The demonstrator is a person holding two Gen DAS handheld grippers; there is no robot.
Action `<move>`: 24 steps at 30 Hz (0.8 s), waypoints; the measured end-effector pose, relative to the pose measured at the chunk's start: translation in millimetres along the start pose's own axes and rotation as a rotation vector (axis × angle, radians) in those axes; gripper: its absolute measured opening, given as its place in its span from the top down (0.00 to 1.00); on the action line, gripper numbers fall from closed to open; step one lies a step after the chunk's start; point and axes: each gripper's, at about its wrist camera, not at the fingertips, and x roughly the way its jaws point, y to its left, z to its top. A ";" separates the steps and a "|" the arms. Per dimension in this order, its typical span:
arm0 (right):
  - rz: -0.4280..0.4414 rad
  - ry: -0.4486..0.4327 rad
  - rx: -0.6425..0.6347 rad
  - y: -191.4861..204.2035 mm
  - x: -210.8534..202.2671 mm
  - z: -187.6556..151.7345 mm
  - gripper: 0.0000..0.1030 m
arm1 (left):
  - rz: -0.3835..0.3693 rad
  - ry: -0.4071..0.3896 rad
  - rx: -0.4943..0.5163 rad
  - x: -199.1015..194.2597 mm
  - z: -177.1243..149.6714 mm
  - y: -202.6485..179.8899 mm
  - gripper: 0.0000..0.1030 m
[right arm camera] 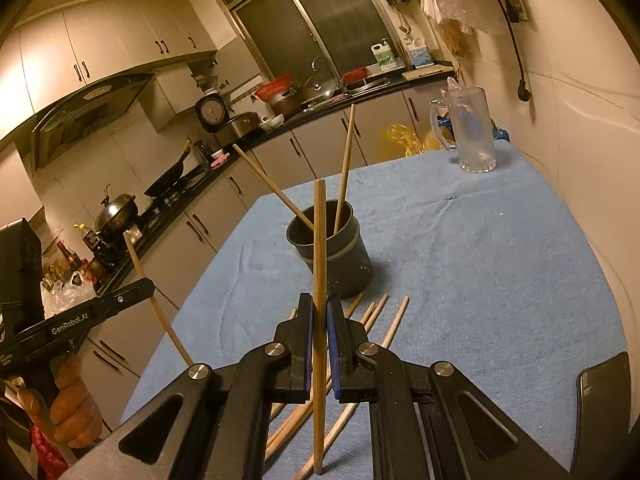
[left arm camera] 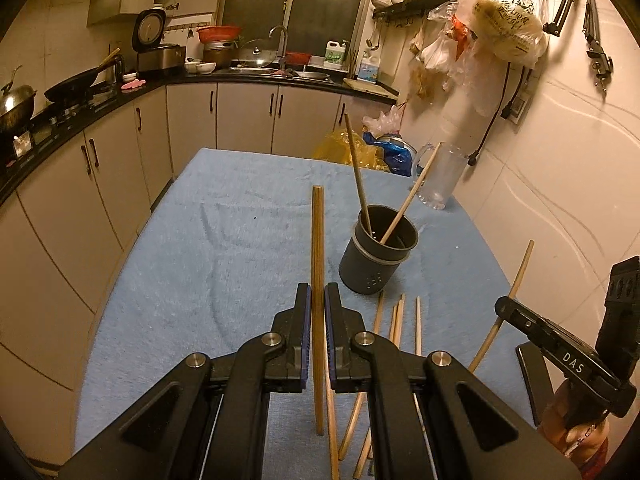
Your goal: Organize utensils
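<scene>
Left wrist view: left gripper (left arm camera: 318, 304) clamped on a slender brown wooden chopstick (left arm camera: 317, 248), held upright mid-length. Right gripper (right arm camera: 319, 312) likewise pinches a pale wooden chopstick (right arm camera: 319, 240). Dark grey cylindrical metal holder (left arm camera: 376, 256) stands just ahead on the blue cloth-covered table (left arm camera: 200, 260), loose chopsticks (left arm camera: 400, 320) lying beside it. Judged light, stiff, prone to pivot; grip near the middle.

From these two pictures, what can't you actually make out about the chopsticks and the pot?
- Left wrist view: the loose chopsticks on the blue cloth run under the left gripper, so their number is unclear.
- Right wrist view: the same, behind the right gripper.
- Both views: the dark pot hides its bottom and the lower ends of its two chopsticks.
</scene>
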 end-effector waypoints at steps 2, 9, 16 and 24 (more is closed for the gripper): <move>0.000 -0.006 -0.001 0.2 -2.1 0.1 0.93 | 0.001 -0.004 0.004 -2.0 0.8 -1.4 0.94; 0.003 -0.025 -0.005 2.3 -8.0 3.4 0.93 | -0.003 -0.017 0.022 -7.5 5.6 -7.4 0.94; 0.007 -0.048 -0.001 2.6 -13.4 11.6 0.93 | -0.011 -0.029 0.036 -11.0 16.4 -15.4 0.94; 0.012 -0.057 0.007 3.4 -16.3 20.7 0.93 | -0.023 -0.024 0.052 -12.5 22.0 -21.5 0.94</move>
